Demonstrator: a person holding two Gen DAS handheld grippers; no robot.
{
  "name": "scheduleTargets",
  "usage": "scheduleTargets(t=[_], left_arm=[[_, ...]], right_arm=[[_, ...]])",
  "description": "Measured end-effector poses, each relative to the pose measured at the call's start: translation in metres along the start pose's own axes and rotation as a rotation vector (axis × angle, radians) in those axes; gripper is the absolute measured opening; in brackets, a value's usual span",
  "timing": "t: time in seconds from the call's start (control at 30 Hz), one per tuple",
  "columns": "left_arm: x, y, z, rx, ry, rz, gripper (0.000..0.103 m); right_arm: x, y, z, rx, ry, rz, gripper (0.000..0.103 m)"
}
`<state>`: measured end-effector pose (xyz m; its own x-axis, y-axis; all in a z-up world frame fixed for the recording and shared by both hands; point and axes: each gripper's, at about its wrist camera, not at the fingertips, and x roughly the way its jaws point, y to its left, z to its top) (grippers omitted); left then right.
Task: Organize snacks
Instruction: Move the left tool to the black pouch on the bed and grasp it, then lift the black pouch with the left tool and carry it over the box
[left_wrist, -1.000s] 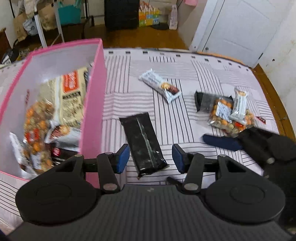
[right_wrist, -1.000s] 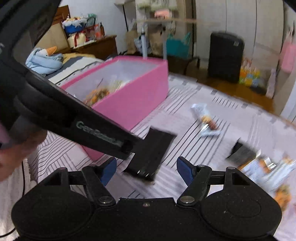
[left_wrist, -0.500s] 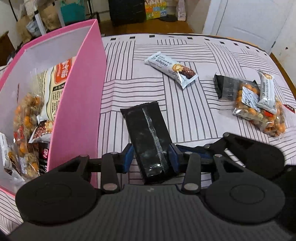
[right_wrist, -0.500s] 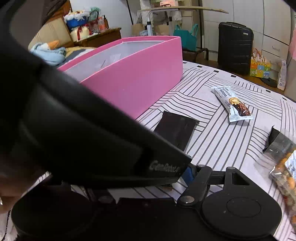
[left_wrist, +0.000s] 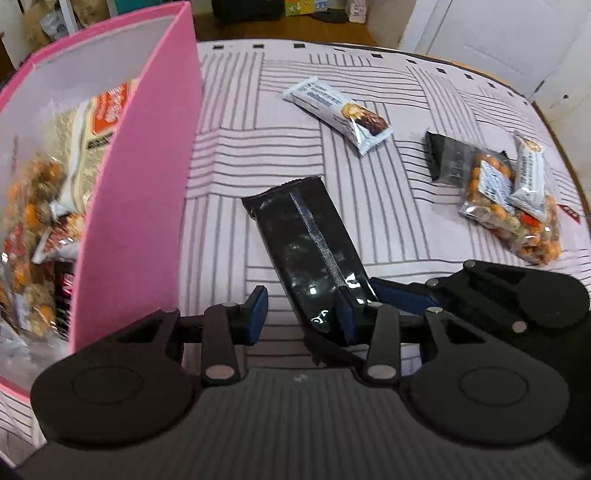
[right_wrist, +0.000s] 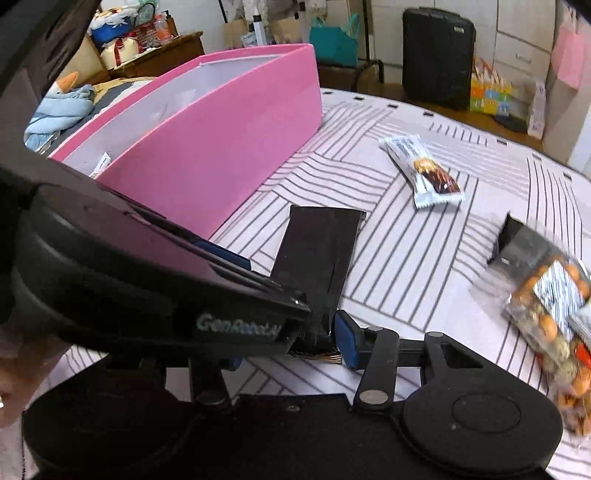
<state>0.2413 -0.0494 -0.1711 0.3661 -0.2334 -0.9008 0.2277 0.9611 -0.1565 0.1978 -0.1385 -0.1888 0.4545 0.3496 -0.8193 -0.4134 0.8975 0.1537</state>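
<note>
The black snack packet (left_wrist: 310, 251) lies flat on the striped cloth of the tabletop (left_wrist: 258, 158), just beside the long wall of the pink box (left_wrist: 140, 206), which already holds several snacks. Its near end reaches in between the fingers of both tools. The left hand-held gripper (left_wrist: 300, 319) has just been closing, yet its jaws stand open around the packet: the right pad is against the wrapper's edge while the left pad is clear of it, with cloth showing in the gap. The right hand-held gripper (right_wrist: 295, 349) has also just been closing on that same near end. One blue pad sits at the wrapper's corner, but the other is hidden behind the left tool, so I cannot tell whether it has a grip. The packet looks light and thin, wrapped in glossy film with a raised seam down its back. That film is likely to be slick and to crinkle, and it may slide sideways out of a loose pinch. Whatever is inside seems flat and fairly stiff, perhaps brittle, so a hard squeeze could snap it. The best hold would be across the narrow width, a little in from the crimped end where the body fills the wrapper, with both pads square on the long edges. With two tools crowding one end, the packet may get nudged askew. A white bar (left_wrist: 338, 110) and a bag of nuts (left_wrist: 506, 210) wait well apart on the cloth
</note>
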Motion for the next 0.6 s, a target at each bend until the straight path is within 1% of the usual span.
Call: scheduleTargets(t=[0.17, 0.27, 0.33, 0.43, 0.53, 0.6], left_arm=[[0.004, 0.000, -0.002, -0.029, -0.018, -0.016, 0.044], [0.010, 0.002, -0.002, -0.069, -0.010, -0.057, 0.044], [0.013, 0.002, -0.003, -0.082, -0.017, -0.080, 0.044], [0.014, -0.003, -0.004, -0.053, -0.044, -0.055, 0.043], [0.014, -0.001, -0.004, -0.063, -0.057, -0.050, 0.043], [0.014, 0.001, -0.004, -0.072, -0.060, -0.056, 0.043]], right_arm=[[0.002, -0.003, 0.000, 0.015, 0.013, 0.013, 0.054], [0.009, -0.007, 0.000, 0.034, 0.008, 0.022, 0.057], [0.013, -0.006, -0.001, 0.036, -0.004, 0.015, 0.058], [0.016, -0.004, -0.003, 0.010, -0.040, 0.005, 0.061], [0.017, -0.004, -0.004, 0.002, -0.059, 0.000, 0.061], [0.019, -0.003, -0.003, -0.002, -0.072, -0.015, 0.057]])
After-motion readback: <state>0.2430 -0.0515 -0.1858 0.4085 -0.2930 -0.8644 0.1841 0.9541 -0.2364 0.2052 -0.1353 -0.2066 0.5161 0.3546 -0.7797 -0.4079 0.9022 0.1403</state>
